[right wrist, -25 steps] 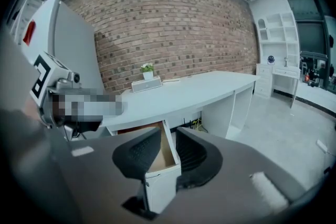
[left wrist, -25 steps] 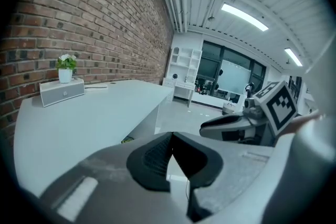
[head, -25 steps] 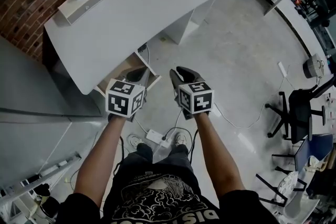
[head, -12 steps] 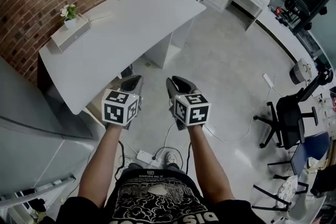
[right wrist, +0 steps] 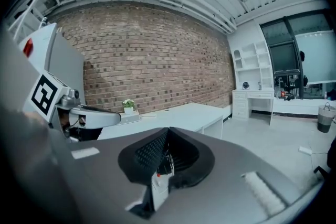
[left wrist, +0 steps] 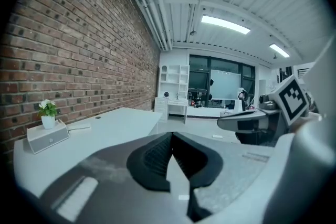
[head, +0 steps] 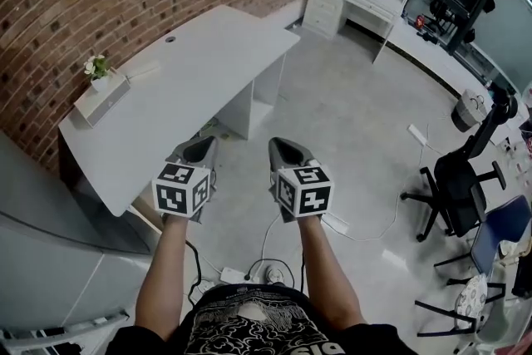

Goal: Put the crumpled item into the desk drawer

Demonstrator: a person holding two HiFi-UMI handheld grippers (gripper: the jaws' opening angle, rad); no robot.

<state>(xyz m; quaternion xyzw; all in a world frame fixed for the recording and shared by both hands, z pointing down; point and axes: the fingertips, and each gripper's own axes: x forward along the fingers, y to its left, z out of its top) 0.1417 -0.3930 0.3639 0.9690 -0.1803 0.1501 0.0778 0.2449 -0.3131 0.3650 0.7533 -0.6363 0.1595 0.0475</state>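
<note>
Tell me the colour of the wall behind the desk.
The wall is reddish-brown brick; the right gripper view shows it best.

The tan desk drawer (head: 143,214) peeks out beneath the white desk (head: 183,87).

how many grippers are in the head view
2. The left gripper is by the desk's front edge; the right gripper is beside it, over the floor. Both are shut and empty. None seems hidden.

Head camera overhead; all views share desk (head: 183,71).
</note>
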